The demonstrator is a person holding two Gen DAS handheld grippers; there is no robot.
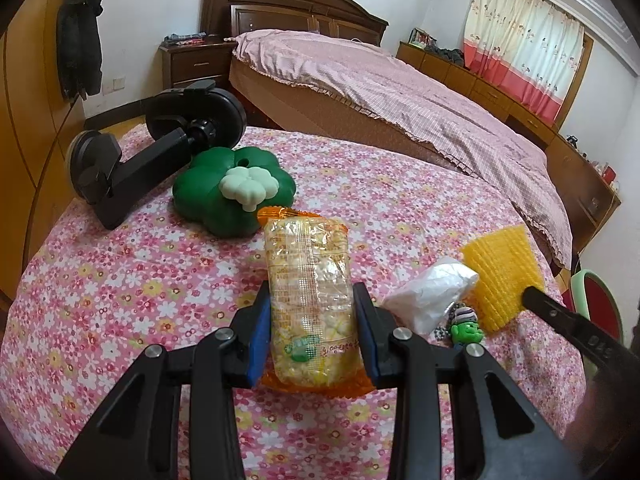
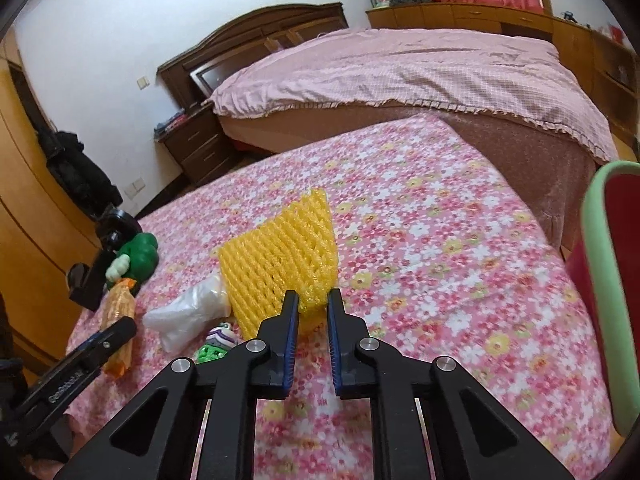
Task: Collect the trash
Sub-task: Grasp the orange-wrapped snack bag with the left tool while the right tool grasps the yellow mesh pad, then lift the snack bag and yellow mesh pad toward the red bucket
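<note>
My left gripper (image 1: 312, 300) is shut on an orange-edged clear snack packet (image 1: 308, 280), gripping its sides above the flowered tablecloth (image 1: 120, 280); the packet also shows in the right wrist view (image 2: 118, 320). My right gripper (image 2: 313, 300) is shut on the near corner of a yellow foam fruit net (image 2: 280, 256), which stands tilted on the cloth; it also shows in the left wrist view (image 1: 500, 272). A crumpled white plastic bag (image 1: 432, 296) lies between packet and net, and also shows in the right wrist view (image 2: 188, 316).
A green clover-shaped toy (image 1: 224, 196) and a black clamp stand (image 1: 160, 148) lie at the table's far left. A small green figure keychain (image 1: 464, 328) sits by the bag. A red chair with green rim (image 2: 612, 280) stands at the right edge. A bed (image 1: 400, 92) lies beyond.
</note>
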